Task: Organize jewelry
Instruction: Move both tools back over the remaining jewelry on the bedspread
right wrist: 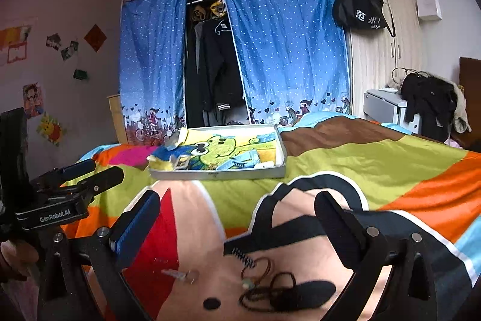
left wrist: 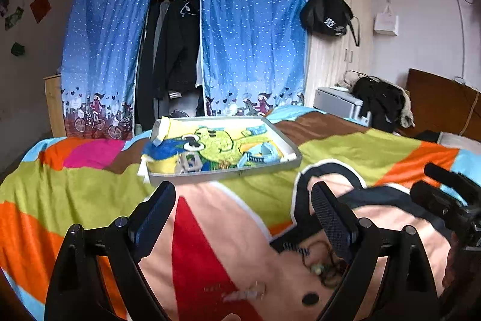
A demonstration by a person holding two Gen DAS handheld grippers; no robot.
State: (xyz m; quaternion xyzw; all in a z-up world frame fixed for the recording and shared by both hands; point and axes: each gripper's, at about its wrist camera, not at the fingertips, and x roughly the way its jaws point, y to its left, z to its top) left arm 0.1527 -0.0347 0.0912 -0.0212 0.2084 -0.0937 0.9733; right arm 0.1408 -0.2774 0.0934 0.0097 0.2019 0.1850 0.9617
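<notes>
Bedspread (right wrist: pixel 345 161), loud cartoon print, covers everything. Shallow tray (right wrist: pixel 281 152) sits farther back on it, lined with a frog-print cloth (right wrist: pixel 222 151); a few small pieces are already inside, too small to name. Both grippers hover low over the near end, empty: left gripper (left wrist: pixel 243 215) jaws spread wide, right gripper (right wrist: pixel 237 218) likewise. Dark cord necklace (right wrist: pixel 270 288) lies tangled on the blanket beneath the right one; a small clear piece (right wrist: pixel 180 274) lies just beside. Looks like the pick-up stage. Next: lower, pinch the cord, carry to tray.
</notes>
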